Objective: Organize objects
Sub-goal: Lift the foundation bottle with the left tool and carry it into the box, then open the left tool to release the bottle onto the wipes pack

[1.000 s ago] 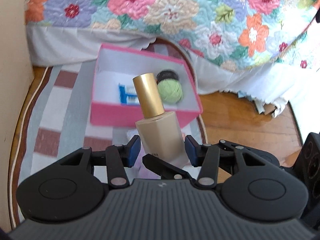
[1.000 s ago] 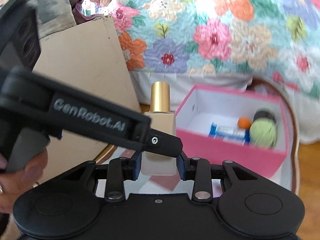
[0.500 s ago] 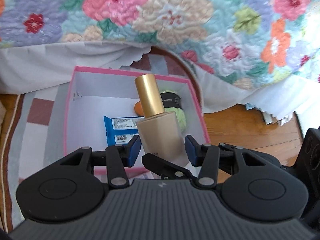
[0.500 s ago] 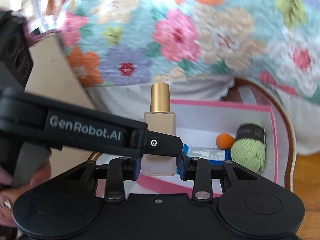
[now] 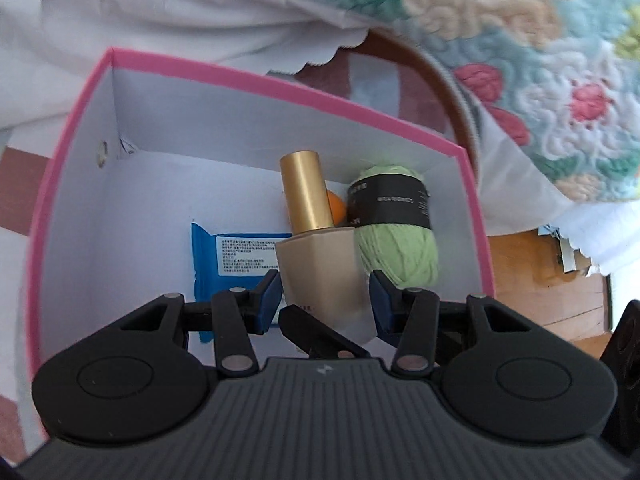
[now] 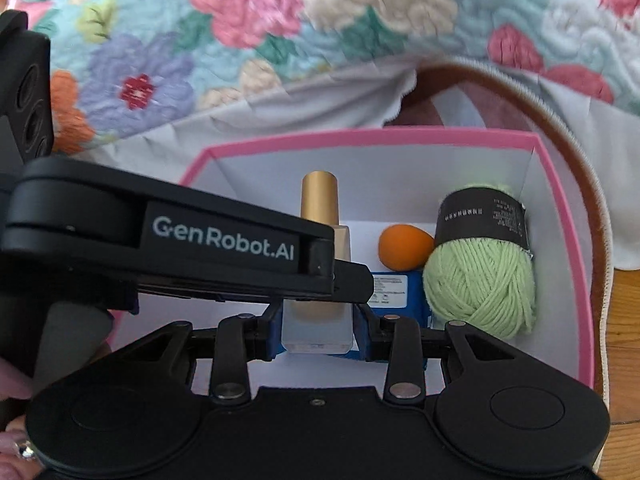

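A beige bottle with a gold cap is held upright inside the pink box. My right gripper is shut on the bottle's base. My left gripper stands around the same bottle with a gap between its right pad and the glass; it looks open. Its arm crosses the right wrist view. In the box lie a green yarn ball, an orange ball and a blue wipes packet.
The box sits on a striped rug beside a bed with a floral quilt and white bed skirt. Wooden floor shows to the right of the rug.
Both grippers have carried the bottle forward and down, from in front of the pink box to inside it, next to the yarn ball.
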Demonstrator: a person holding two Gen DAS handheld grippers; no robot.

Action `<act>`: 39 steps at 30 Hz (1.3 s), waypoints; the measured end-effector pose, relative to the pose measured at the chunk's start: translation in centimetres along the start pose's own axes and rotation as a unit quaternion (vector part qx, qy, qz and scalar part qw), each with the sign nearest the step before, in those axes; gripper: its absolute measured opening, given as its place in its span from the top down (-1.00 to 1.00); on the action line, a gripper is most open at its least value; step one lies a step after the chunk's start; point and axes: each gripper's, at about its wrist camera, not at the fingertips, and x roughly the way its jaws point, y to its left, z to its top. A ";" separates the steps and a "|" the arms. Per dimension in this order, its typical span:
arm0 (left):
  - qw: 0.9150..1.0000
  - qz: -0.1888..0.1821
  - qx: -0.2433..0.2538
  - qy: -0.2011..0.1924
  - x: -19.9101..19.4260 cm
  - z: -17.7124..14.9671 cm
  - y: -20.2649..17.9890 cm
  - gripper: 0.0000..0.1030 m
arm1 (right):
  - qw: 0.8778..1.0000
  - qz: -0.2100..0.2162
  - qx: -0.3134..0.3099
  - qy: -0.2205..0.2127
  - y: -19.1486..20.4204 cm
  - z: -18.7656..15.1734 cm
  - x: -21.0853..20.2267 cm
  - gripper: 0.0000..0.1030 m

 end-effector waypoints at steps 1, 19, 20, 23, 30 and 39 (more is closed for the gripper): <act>1.000 -0.002 -0.007 0.004 0.5 0.2 0.3 0.09 | 1.000 -0.001 0.007 0.005 -0.3 0.1 0.5 0.21; 0.998 0.006 -0.040 0.053 3.8 0.0 2.3 0.14 | 0.997 -0.024 -0.004 0.077 -0.6 0.4 4.4 0.22; 0.998 0.010 -0.037 0.053 3.7 -0.1 2.3 0.16 | 0.997 -0.029 -0.009 0.077 -0.4 0.2 4.5 0.22; 0.998 0.010 -0.036 0.047 3.2 -0.2 2.5 0.23 | 0.997 -0.029 -0.012 0.074 -0.3 0.1 4.3 0.20; 0.999 0.006 -0.036 0.038 3.2 0.4 2.9 0.26 | 0.995 0.017 0.044 0.083 -2.0 0.7 3.0 0.16; 1.000 0.014 0.001 0.024 3.9 1.5 1.8 0.26 | 0.996 0.012 0.053 0.066 -2.6 0.0 2.8 0.28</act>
